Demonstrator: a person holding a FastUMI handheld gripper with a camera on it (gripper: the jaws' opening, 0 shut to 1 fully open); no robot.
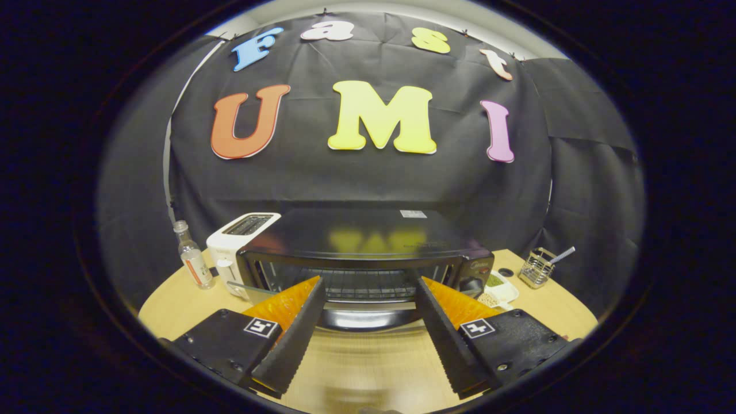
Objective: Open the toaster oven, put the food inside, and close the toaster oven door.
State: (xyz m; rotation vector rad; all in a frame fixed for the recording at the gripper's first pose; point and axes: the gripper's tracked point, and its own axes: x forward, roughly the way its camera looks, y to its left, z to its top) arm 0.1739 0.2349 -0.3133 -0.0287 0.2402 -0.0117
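I have the tool (368,296) spread wide, nothing between its fingers, aimed square at the toaster oven (368,253) on the bench (552,299). The oven door (362,316) looks dropped open toward me, glossy and blurred just ahead of the fingertips, with the wire rack (368,284) bare inside. I can't pick out the food for certain; the white tray (499,289) just right of the oven holds something green and something pale, so that's my guess.

Risk from here: I'm close to that lowered door, and pushing forward could knock it or shove the oven back. Swinging right for the tray, a finger could clip the oven's corner.

Count: one toaster oven, one white pop-up toaster (236,247) touching its left side, one clear bottle (192,259) further left, one wire holder (537,267) well right.
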